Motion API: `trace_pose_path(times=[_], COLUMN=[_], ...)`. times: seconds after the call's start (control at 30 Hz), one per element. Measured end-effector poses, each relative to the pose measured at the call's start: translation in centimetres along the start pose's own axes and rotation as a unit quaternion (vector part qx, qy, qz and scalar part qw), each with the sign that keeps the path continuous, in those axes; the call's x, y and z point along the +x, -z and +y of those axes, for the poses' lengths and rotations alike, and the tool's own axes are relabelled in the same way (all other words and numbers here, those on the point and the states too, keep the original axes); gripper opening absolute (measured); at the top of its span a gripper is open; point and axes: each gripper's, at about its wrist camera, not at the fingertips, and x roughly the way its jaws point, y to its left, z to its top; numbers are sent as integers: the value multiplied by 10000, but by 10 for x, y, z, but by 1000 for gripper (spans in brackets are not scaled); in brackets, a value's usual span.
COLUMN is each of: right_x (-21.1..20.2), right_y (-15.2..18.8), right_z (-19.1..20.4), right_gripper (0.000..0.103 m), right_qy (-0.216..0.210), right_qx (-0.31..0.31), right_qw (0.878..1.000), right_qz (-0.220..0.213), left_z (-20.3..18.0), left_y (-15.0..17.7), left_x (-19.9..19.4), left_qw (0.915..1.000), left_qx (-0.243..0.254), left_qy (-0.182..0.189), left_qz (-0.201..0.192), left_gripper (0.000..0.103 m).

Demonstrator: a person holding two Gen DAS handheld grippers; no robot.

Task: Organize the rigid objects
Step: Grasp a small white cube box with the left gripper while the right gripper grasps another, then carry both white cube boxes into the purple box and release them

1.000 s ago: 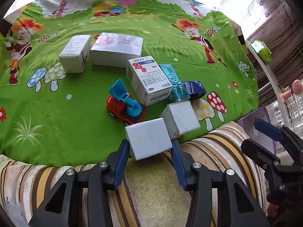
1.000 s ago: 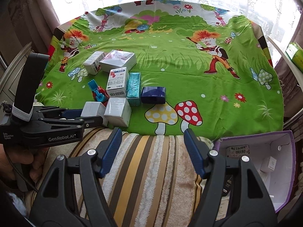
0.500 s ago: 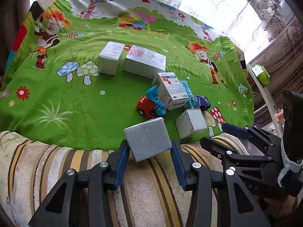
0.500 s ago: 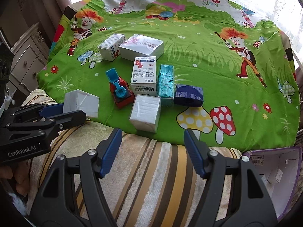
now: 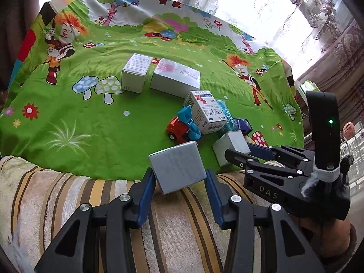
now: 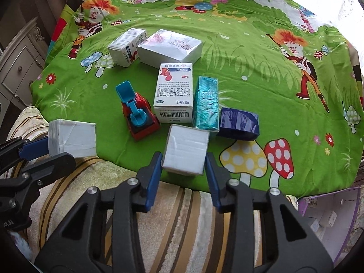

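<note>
- Now the right gripper [image 6: 183,162] has its blue pads on both sides of a white cube [image 6: 186,151] at the near edge of the green cartoon cloth [image 6: 250,72]; its jaws have just been closing, and the pads look to be touching the cube's side faces, so I take it as gripped.
- Meanwhile the left gripper [image 5: 180,182] holds a grey-white box [image 5: 178,167] between narrow jaws, tilted and apparently lifted clear of the cloth above the striped cushion [image 5: 68,200].
- Before lifting, check that the right pads sit square on the cube's flat faces — a grip on a corner would probably let it twist out.
- Lift straight up first; the cube's far edge sits just beside the teal foil box [image 6: 206,103] and the dark blue block [image 6: 238,124], and close to the red and blue toy truck [image 6: 138,116], so a sideways drag could knock them.
- The medicine carton [image 6: 174,93] lies between truck and teal box, and two more white cartons [image 6: 170,46] stand further back; these look like the group to keep tidy.
- Keep the two grippers apart — in the left wrist view the right tool is just beside the left one's box.
- Where each box should go I cannot tell; an open purple-edged box [image 6: 329,218] shows at the lower right, off the cloth.
</note>
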Motion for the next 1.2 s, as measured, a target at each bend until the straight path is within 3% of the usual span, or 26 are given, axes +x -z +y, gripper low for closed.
trace_pose_path(times=[0.33,0.67,0.93,1.2], right_x=[-31,-69,-97,-119], right_y=[13,40,79,119], right_z=[-11,-50,-112,-186], right_gripper=[39,39,39,40], right_qy=[-24,-42,246,716], right_qx=[264,755,1361,2050], right_qw=[9985,9935,9857,9710], right_qz=[-485,-850,-963,-998], left_z=[-17,-70,-123,-184], left_y=[0,4,8,10], left_x=[-6,1,12,25], left_qw=[9996,9964,9897,9778], left_qx=[268,831,1388,2003], left_qy=[-6,138,329,589], left_qz=[-126,-36,81,173], left_gripper=[45,45,45,45])
